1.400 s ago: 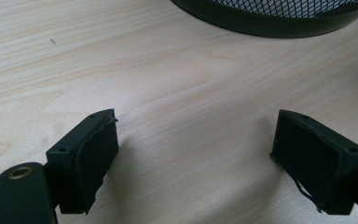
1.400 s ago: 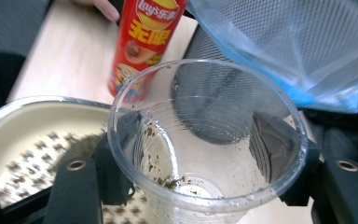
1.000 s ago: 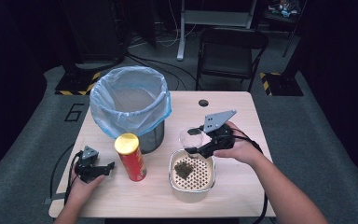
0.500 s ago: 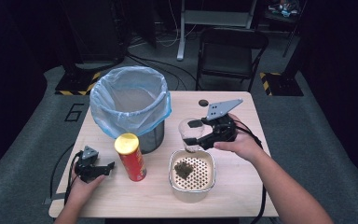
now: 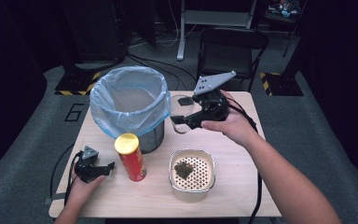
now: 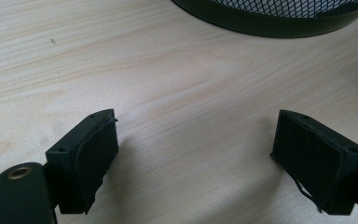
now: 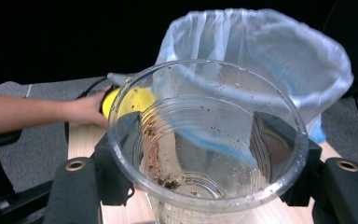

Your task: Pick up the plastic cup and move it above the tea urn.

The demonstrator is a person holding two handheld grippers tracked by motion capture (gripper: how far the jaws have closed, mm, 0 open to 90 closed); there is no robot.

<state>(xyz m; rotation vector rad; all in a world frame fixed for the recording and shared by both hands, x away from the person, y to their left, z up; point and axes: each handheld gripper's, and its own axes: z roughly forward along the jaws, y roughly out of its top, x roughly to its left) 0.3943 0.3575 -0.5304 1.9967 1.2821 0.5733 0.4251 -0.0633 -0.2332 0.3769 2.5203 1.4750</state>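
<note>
The right gripper (image 5: 186, 122) clamps a clear plastic cup (image 7: 207, 140), dregs inside, just beside the bag-lined bin (image 5: 128, 105). The left gripper (image 6: 198, 158) rests wide open and empty in front of the bin. A thin cup could buckle or slip when tipped, spilling residue outside the bin.

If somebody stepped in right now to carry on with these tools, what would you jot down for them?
Right hand-held gripper: shut on the clear plastic cup, lifted off the wooden table beside the blue-lined mesh bin. A few wet dregs cling inside the cup.
Left hand-held gripper: open, nothing between its jaws, resting on the table near the red snack can with yellow lid.
Done: a dark clump lies in the white strainer tub.
Left: probably drop the cup into the bin; the can may follow.
</note>
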